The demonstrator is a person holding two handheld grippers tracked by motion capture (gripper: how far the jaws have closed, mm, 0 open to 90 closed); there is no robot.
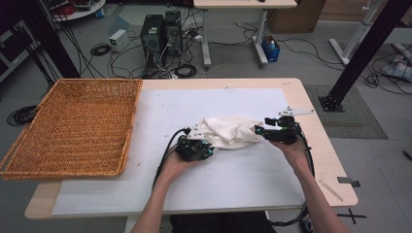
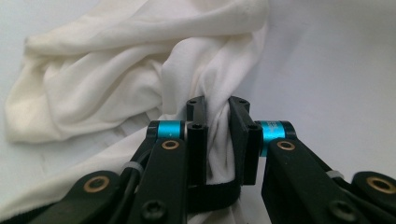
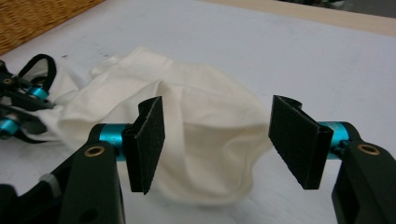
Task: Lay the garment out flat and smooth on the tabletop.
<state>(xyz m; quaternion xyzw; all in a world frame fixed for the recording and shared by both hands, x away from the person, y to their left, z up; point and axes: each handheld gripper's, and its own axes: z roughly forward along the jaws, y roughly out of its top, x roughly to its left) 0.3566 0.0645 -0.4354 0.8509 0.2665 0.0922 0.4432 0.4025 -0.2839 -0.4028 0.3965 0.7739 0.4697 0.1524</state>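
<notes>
Table (image 1: 318, 145): mat (image 1: 233, 179), cloth (image 1: 228, 132), basket (image 1: 73, 131).

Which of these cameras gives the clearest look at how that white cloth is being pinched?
The left gripper view: the left gripper has its jaws shut on a bunched fold of the white cloth, seen close up. The high view shows the whole cloth crumpled on the table. The right gripper view shows it beyond the open right gripper.
</notes>
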